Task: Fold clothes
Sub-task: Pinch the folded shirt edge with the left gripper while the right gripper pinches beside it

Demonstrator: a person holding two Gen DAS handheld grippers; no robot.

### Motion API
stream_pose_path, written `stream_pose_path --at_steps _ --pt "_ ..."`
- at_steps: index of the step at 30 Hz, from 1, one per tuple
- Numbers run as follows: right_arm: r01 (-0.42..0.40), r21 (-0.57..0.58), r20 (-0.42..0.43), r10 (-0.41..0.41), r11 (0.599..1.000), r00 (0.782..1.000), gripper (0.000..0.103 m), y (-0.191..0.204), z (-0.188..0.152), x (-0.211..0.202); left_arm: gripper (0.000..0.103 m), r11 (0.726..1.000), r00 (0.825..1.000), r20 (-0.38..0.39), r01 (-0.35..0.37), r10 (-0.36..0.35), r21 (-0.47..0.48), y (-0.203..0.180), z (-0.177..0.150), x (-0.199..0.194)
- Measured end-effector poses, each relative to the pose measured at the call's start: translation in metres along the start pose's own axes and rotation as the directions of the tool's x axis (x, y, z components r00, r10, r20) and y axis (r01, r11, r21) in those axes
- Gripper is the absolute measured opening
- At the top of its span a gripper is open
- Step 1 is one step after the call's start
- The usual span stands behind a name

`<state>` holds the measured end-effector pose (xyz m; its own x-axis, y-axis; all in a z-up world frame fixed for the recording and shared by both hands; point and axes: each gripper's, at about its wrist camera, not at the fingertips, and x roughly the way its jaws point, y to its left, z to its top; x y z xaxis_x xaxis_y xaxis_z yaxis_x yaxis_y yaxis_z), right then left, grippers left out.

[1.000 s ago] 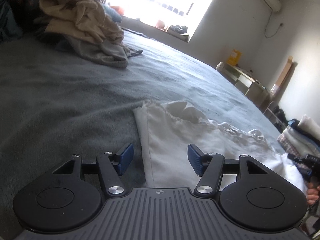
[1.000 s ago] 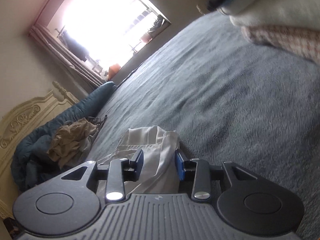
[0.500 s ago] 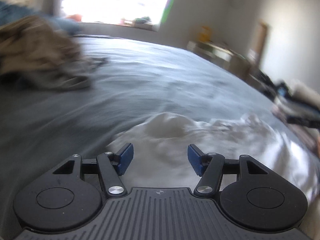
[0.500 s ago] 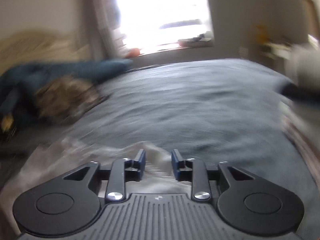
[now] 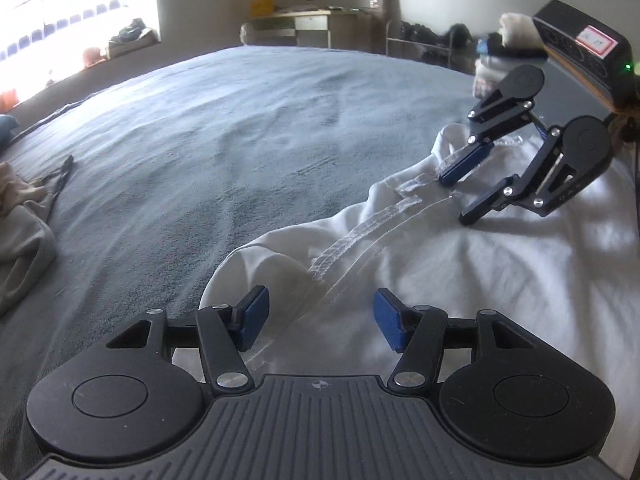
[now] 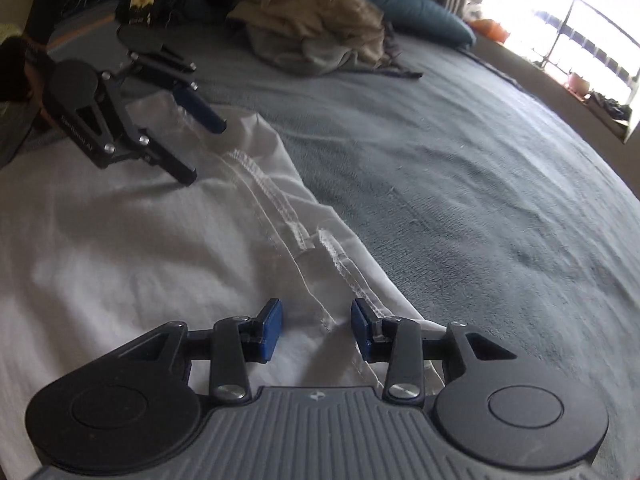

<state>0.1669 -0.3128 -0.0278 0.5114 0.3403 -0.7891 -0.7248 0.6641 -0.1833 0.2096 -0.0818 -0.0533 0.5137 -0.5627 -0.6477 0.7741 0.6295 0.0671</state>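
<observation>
White garment (image 5: 460, 280): lies spread on the grey bed (image 5: 240, 140), its stitched hem (image 5: 352, 240) running along the edge that faces the open bed.
Garment state: one broad layer with light creases; whether it already carries a fold cannot be told.
Left gripper (image 5: 318, 322): low over one end of the hem, fingers (image 5: 250, 316) spread wide, holding nothing.
Right gripper (image 6: 316, 328): low over the other end of the hem, fingers (image 6: 270, 330) parted, holding nothing; the seam runs between them.
Contact: the wrist views suggest the tips rest on or just above the cloth; which one cannot be told.
Other clothes: tan pile (image 6: 312, 16) lies well apart near the dark pillow (image 6: 420, 12).
Risk 1: closing on the top layer only would lift a single ply, and the hem would sag and twist.
Risk 2: uneven height or pull between the two grippers would skew the edge and set a diagonal crease.
Risk 3: fingers pressed too deep would pinch the bed cover with the cloth and drag it.
Risk 4: thin, slick fabric may slip from a shallow pinch.
</observation>
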Motion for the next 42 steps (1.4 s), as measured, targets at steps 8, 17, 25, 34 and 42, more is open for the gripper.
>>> stream_pose_path --at_steps 8,17,25,34,42 --pt "-0.023 -0.040 -0.035 0.022 0.999 0.999 0.031 0.003 0.003 -0.002 0.049 0.993 0.997 -0.056 0.053 -0.047 0.106 0.003 0.003 0.005" --pt "0.047 -0.062 -0.004 -0.047 0.997 0.999 0.002 0.014 0.006 -0.008 0.008 0.995 0.997 -0.074 0.004 0.003 0.096 0.003 0.002 0.010" --pt "0.129 -0.050 0.058 -0.126 0.990 0.990 0.001 0.010 0.016 -0.023 0.000 0.997 0.998 0.019 -0.053 0.052 0.060 0.014 0.011 -0.009" --pt "0.179 -0.023 0.062 -0.177 0.984 0.982 0.001 -0.004 0.021 -0.004 0.000 0.992 0.996 0.020 -0.085 0.084 0.090 0.024 0.020 0.015" --pt "0.174 0.037 0.047 -0.176 0.984 0.983 0.001 -0.012 0.009 0.023 0.010 0.988 0.988 0.025 -0.155 0.154 0.026 0.029 0.017 0.008"
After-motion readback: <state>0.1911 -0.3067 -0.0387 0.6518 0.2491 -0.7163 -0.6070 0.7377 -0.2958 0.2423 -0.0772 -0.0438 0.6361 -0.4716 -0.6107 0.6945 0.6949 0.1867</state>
